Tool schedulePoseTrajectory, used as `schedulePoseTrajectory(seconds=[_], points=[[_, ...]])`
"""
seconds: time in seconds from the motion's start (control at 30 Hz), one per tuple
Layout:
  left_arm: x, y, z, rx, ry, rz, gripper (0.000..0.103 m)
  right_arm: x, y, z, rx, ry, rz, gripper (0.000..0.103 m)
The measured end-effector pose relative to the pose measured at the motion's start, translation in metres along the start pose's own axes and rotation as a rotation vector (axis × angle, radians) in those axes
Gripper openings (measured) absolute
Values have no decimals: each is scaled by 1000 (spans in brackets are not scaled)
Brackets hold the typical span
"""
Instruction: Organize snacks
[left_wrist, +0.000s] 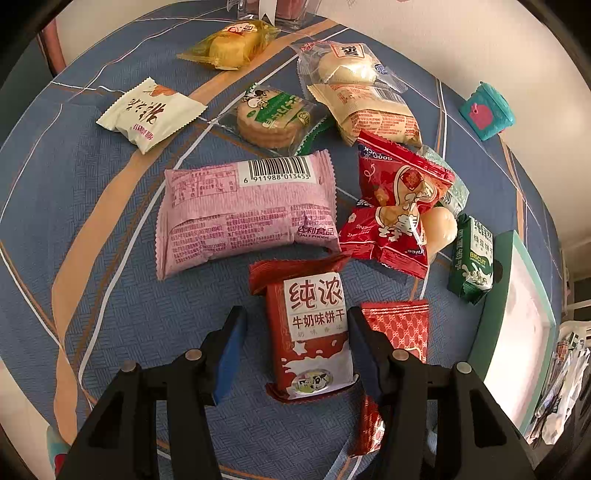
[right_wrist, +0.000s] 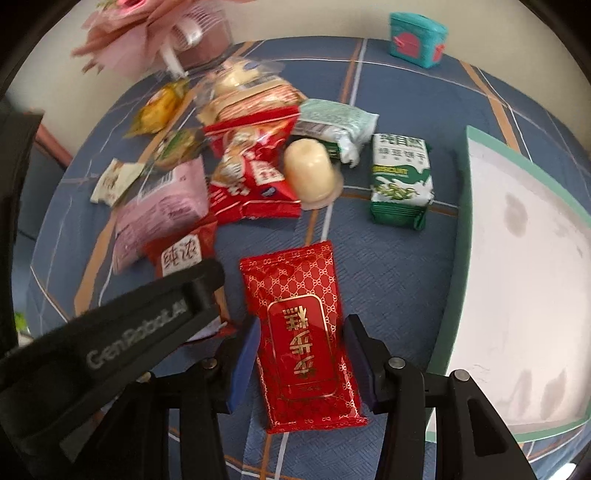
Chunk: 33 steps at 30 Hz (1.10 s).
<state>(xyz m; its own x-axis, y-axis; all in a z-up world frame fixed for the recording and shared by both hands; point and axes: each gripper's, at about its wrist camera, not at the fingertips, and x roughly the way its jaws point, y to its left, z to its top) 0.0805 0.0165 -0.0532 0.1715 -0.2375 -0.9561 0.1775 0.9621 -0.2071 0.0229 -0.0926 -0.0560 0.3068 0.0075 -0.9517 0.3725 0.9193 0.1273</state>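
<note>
My left gripper (left_wrist: 295, 332) points down over a red milk biscuit packet (left_wrist: 314, 332) lying on the blue cloth. The packet sits between the open jaws, with a gap on its left side. My right gripper (right_wrist: 301, 332) is shut on a red packet with a gold pattern (right_wrist: 303, 332), its pads against both long edges. That packet also shows just right of the left gripper, gold-patterned packet (left_wrist: 399, 325). Loose snacks lie beyond: a pink packet (left_wrist: 243, 214), a red bag (left_wrist: 395, 206), a jelly cup (right_wrist: 314, 173) and a green biscuit pack (right_wrist: 400, 181).
A teal-rimmed box with a white floor (right_wrist: 461, 258) stands at the right. A small teal container (right_wrist: 415, 38) sits at the far table edge. A pink fan (right_wrist: 199, 33) stands at the back left. The left gripper's black finger (right_wrist: 147, 314) crosses the right wrist view.
</note>
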Motion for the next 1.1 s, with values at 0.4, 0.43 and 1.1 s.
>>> schedulePoseTrajectory(seconds=[0.4, 0.43, 1.1], points=[[1, -1, -2, 0, 0, 4, 57, 7, 5, -8, -45, 28, -32, 59], [1, -1, -2, -1, 1, 3, 57, 7, 3, -7, -35, 25, -40, 59], [-3, -14, -2, 25, -3, -17, 41, -12, -34, -7, 83, -14, -23, 47]])
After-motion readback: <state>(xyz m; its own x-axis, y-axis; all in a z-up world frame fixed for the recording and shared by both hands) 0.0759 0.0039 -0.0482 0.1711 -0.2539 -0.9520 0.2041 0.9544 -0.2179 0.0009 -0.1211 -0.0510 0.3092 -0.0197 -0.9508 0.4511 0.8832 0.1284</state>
